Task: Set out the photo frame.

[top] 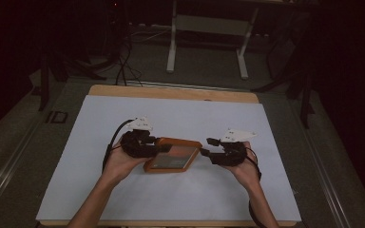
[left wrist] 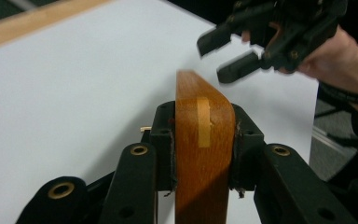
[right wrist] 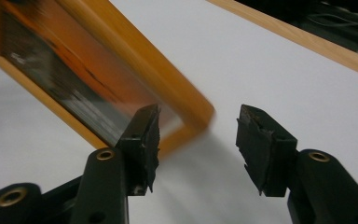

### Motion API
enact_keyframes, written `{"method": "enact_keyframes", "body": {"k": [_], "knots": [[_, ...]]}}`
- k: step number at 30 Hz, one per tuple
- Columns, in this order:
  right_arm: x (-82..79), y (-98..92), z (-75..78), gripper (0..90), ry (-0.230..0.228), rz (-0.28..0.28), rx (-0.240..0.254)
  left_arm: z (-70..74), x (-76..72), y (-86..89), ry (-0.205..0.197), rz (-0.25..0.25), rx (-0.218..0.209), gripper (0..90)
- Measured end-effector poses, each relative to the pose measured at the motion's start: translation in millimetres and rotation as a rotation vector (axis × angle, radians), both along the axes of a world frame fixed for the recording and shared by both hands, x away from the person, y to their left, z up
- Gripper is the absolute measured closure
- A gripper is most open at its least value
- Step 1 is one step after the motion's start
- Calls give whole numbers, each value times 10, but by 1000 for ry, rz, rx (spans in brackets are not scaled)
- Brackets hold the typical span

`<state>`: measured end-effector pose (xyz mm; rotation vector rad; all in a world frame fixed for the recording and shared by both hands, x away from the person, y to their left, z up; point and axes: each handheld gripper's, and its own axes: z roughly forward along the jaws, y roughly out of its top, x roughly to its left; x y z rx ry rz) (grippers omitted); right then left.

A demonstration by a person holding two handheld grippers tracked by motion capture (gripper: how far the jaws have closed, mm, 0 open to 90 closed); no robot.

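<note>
One rectangular orange wooden picture frame with a dark glazed picture sat near the middle of the white sheet covering the wooden table — lifted and tilted. Two grippers worked it: the left gripper, at the frame's nine o'clock, clamped its edge; the right gripper, at three o'clock, stood apart from it — jaws wide, nothing between. Bare sheet lay all around.

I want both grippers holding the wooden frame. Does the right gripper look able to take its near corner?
Probably yes. The right gripper is open beside the wooden frame, nothing lies between them, and the left gripper holds the frame's other end off the table.
</note>
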<state>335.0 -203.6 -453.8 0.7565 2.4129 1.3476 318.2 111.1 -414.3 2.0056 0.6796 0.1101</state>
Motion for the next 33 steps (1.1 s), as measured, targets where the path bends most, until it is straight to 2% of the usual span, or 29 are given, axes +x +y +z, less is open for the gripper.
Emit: {"method": "enact_keyframes", "body": {"k": [3,8,11,14,15,17,22,25,29,30,32,33], "knots": [[-6,87,34,444,-13,58,1,-9,36,-4,-1,-2,-21,689],[0,153,62,428,-20,103,2,10,49,-37,-13,-27,-9,686],[11,205,79,428,-32,140,-8,38,71,-89,-34,-65,11,685],[18,230,86,420,-38,155,-14,49,78,-112,-38,-77,17,684],[25,251,94,412,-41,167,-13,72,87,-168,-49,-104,29,682],[32,275,105,396,-44,188,-12,79,94,-219,-52,-138,23,673],[64,329,118,372,-46,233,1,98,110,-343,-53,-171,27,652],[58,332,116,403,-47,247,2,102,122,-383,-52,-178,33,645],[18,295,91,507,-61,258,-18,91,143,-454,-45,-184,61,627],[9,277,92,536,-62,262,-17,84,144,-480,-49,-179,80,610],[2,267,94,558,-61,266,-16,78,151,-486,-47,-179,83,600],[-20,248,98,604,-75,281,-27,74,162,-486,-44,-166,77,558]]}}
